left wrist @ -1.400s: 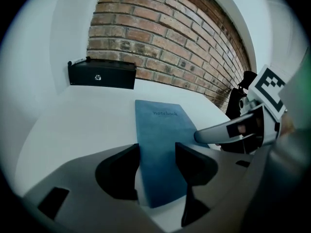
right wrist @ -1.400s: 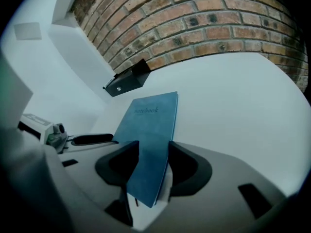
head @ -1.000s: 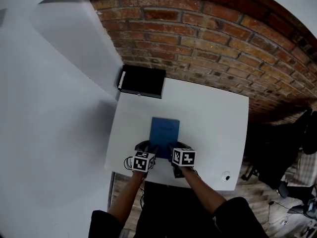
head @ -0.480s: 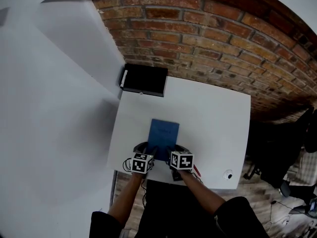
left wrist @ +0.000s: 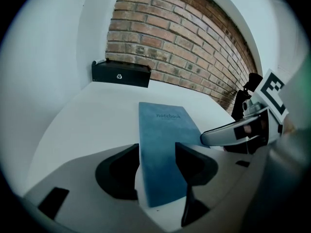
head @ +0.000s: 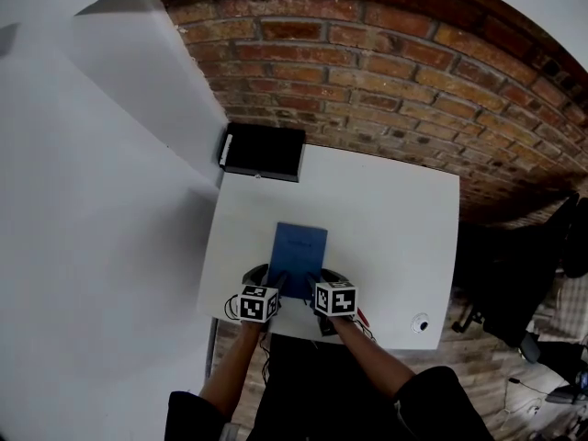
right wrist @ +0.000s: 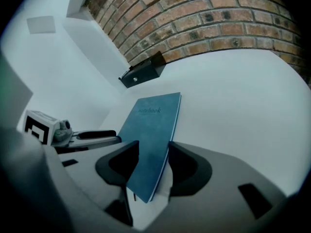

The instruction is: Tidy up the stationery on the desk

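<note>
Ahead of you: brick wall (head: 386, 72). Against it, at the desk's (head: 386, 219) far left corner: black box (head: 262, 151). On your left: white wall (head: 101, 200). Near right desk corner: small round white disc (head: 420, 323). On your right: black chair (head: 514, 292), wooden floor (head: 478, 361).

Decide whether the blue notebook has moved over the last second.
Yes, slightly: the notebook has shifted away from the black box, toward the near edge of the desk.
</note>
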Action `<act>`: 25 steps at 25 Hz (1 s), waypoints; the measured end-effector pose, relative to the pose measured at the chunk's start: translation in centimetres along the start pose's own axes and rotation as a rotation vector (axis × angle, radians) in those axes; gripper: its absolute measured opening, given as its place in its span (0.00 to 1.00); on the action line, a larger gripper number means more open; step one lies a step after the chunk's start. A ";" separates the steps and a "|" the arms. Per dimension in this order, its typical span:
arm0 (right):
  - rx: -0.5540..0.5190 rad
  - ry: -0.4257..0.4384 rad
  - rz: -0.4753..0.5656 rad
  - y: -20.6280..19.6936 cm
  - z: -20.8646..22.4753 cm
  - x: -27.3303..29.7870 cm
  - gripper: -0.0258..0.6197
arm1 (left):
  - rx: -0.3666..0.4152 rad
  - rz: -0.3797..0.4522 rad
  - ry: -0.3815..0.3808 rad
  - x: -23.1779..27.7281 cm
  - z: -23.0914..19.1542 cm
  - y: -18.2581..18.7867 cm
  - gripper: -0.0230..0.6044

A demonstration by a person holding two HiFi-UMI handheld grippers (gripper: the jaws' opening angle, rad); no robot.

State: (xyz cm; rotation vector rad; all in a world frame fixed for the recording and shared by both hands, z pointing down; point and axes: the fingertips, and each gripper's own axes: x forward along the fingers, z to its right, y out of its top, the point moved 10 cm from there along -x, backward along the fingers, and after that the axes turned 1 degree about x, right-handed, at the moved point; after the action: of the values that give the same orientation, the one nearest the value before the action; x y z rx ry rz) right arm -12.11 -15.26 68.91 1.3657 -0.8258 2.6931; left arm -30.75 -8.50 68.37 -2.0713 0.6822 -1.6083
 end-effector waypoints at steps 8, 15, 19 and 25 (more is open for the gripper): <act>-0.067 0.109 0.149 0.9 0.3 -4.7 0.22 | 0.057 0.173 0.024 -3.5 3.7 0.8 0.41; -0.185 0.144 0.259 0.0 1.9 -9.9 0.08 | 0.114 0.306 0.029 -6.2 8.4 0.9 0.17; -0.204 0.138 0.332 -0.4 3.7 -13.2 0.07 | 0.123 0.345 0.001 -7.4 11.0 0.9 0.06; -0.203 0.084 0.404 -1.7 7.8 -17.8 0.07 | 0.149 0.349 -0.026 -8.3 14.6 0.6 0.06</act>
State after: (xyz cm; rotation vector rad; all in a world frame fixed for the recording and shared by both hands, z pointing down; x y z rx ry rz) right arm 5.16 -13.49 60.02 1.1369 -1.4579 2.8124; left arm -18.35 -3.36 58.23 -1.7507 0.8355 -1.3873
